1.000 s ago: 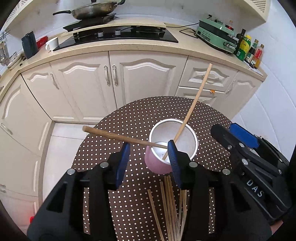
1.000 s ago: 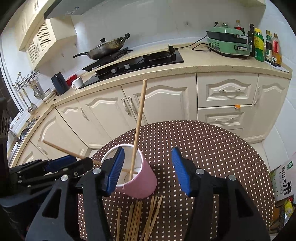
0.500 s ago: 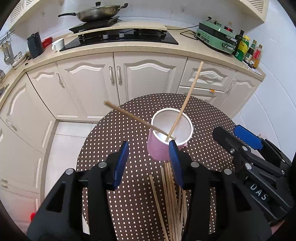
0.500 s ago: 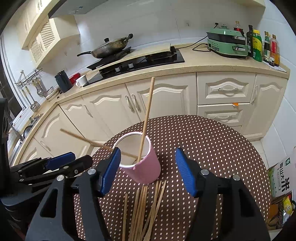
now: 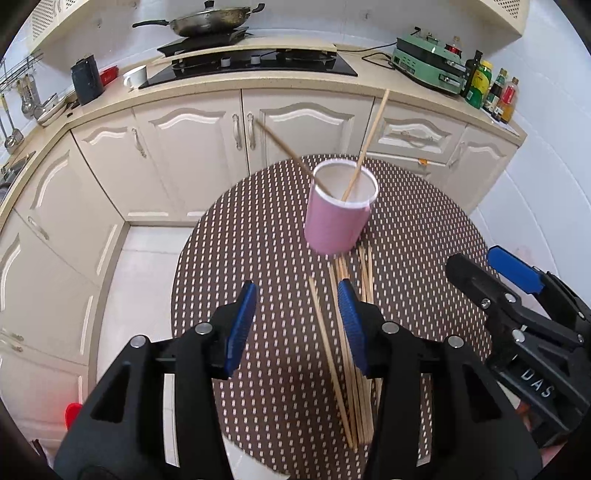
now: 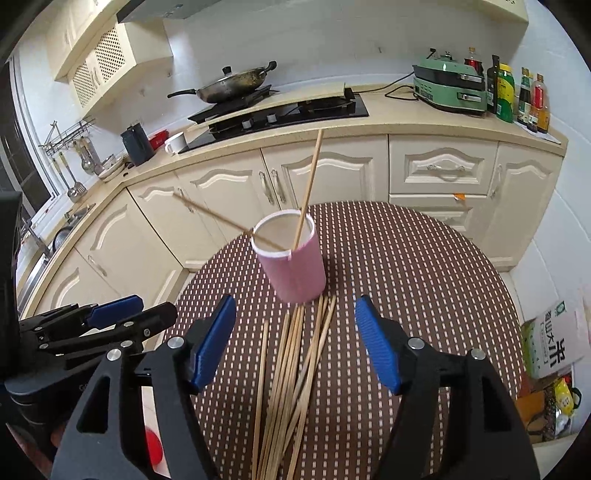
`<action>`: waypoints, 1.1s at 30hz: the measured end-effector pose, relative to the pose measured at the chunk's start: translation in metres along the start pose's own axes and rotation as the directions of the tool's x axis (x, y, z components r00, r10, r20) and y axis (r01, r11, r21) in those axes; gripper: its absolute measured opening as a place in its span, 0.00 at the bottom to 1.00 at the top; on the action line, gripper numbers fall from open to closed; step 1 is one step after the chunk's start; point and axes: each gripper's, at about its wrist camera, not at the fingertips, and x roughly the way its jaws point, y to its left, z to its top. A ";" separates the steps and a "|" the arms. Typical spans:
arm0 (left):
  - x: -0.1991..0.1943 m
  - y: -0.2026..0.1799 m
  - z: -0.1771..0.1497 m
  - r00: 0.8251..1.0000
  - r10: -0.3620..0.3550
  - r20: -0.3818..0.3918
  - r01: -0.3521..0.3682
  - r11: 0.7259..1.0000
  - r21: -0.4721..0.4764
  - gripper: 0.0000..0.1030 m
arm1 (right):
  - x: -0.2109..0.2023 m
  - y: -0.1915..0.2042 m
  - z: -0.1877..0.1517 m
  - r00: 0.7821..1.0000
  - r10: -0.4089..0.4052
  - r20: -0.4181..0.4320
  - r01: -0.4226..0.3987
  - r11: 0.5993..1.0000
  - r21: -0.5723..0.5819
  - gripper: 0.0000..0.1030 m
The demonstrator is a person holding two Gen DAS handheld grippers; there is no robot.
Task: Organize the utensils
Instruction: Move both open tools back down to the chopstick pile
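A pink cup (image 5: 338,225) (image 6: 295,273) stands upright on the round dotted table (image 5: 240,258) (image 6: 424,277). Two wooden sticks lean in it, one (image 5: 369,140) (image 6: 310,184) tilted up and right, the other (image 5: 280,144) (image 6: 214,218) slanting left. A pile of several loose sticks (image 5: 351,350) (image 6: 291,369) lies on the table just in front of the cup. My left gripper (image 5: 295,295) (image 6: 155,306) hovers open over the pile's left edge and grips nothing. My right gripper (image 6: 295,310) (image 5: 474,260) hangs above the pile with its jaws opening and nothing between the pads.
Cream cabinets and a counter curve behind the table, carrying a hob (image 5: 255,62), a wok (image 5: 207,22), a green appliance (image 6: 450,88) and bottles (image 6: 517,92). A printed bag (image 6: 554,343) sits on the floor right of the table. A red object (image 6: 153,446) lies on the floor at its left.
Both grippers have pulled back from the cup, which now stands farther off with more of the stick pile showing. The left-slanting stick now leans free in the cup. The right jaws have widened.
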 end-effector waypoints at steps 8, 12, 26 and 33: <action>-0.016 0.001 -0.043 0.999 -0.004 -0.032 0.004 1.000 -0.006 0.45 | -0.014 0.006 -0.035 0.999 -0.018 -0.046 0.018 1.000 0.005 0.64; -0.020 0.001 -0.057 0.999 -0.019 -0.040 0.019 1.000 -0.020 0.45 | -0.012 0.008 -0.051 0.997 -0.021 -0.076 0.021 1.000 0.000 0.64; 0.009 0.005 -0.090 0.992 -0.061 -0.109 0.058 0.998 -0.035 0.48 | 0.027 -0.004 -0.086 0.969 0.079 -0.232 -0.056 0.993 0.105 0.31; 0.041 0.008 -0.093 0.982 -0.076 -0.170 0.070 0.997 -0.040 0.48 | 0.053 -0.009 -0.087 0.958 0.107 -0.265 -0.075 0.989 0.128 0.19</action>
